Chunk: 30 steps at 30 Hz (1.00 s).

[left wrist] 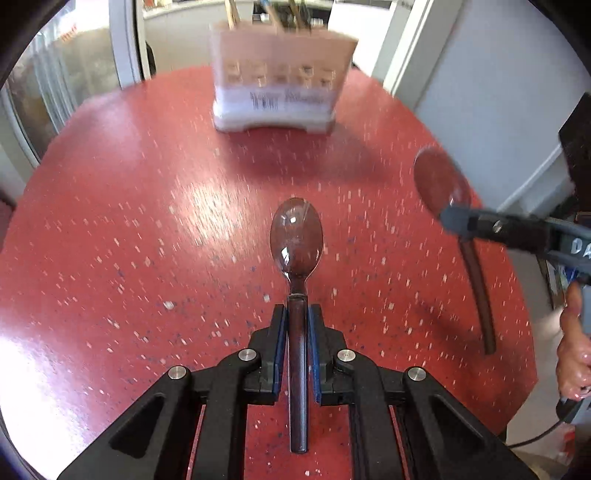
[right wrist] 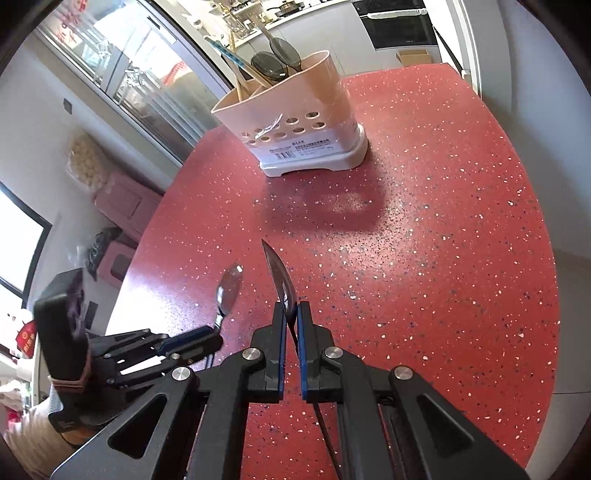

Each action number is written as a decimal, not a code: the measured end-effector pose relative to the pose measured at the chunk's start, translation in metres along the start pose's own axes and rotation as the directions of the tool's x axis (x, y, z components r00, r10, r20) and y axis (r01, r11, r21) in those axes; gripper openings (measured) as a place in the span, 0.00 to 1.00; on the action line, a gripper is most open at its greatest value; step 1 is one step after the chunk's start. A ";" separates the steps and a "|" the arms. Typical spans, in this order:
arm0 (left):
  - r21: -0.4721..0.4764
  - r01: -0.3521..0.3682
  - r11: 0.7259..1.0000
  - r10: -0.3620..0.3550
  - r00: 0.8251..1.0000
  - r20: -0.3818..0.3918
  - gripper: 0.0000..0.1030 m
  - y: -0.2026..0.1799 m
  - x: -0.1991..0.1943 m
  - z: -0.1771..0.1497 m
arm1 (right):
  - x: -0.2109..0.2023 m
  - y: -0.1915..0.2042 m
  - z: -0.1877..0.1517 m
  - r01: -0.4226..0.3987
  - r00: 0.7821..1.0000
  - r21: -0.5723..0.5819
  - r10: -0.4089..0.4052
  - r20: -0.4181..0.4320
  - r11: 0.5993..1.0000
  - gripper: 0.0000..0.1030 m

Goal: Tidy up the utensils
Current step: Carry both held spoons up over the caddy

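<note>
The left gripper (left wrist: pixel 297 314) squeezes a dark spoon (left wrist: pixel 296 240) by its handle, bowl pointing to 12 o'clock above the red worktop (left wrist: pixel 129 221). The right gripper (right wrist: pixel 291 314) pinches a second spoon (right wrist: pixel 280 277), seen edge-on like a thin blade. The pink holder (right wrist: pixel 295 122) stands far off at 12 o'clock, blurry in the left view. The tops of its utensils are cut off.

Home kitchen. Indicated by: built-in oven (right wrist: pixel 399 24) set in white cabinetry; counter (right wrist: pixel 295 18) along the far wall carrying pots and glassware; red speckled worktop (right wrist: pixel 443 221) bearing a perforated cutlery holder (right wrist: pixel 295 122) filled with spoons and chopsticks; sliding glass doors (right wrist: pixel 140 81) at the left side.
</note>
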<state>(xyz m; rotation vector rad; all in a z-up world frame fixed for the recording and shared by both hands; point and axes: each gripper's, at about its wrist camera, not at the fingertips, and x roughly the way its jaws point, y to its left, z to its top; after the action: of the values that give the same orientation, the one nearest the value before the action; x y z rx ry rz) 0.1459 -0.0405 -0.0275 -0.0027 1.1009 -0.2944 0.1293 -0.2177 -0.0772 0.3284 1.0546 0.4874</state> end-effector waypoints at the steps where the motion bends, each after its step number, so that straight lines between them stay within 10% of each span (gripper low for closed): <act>1: 0.000 -0.001 1.000 0.001 1.000 0.020 0.39 0.001 -0.004 0.001 | -0.001 0.001 0.001 -0.002 1.000 -0.001 0.002 0.004 1.000 0.06; 16: -0.009 0.024 1.000 -0.020 0.961 0.276 0.39 0.001 -0.053 0.037 | -0.025 0.018 0.034 -0.051 0.994 -0.030 0.053 0.094 0.998 0.06; 30: -0.062 0.093 0.994 -0.054 0.885 0.462 0.39 0.023 -0.079 0.152 | -0.051 0.035 0.131 -0.114 0.955 -0.073 0.130 0.265 0.991 0.06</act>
<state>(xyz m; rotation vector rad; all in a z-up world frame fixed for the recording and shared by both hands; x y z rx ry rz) 0.2517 -0.0211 0.1080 -0.1812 0.6375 -0.2973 0.2172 -0.2181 0.0379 0.3992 0.7570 0.5652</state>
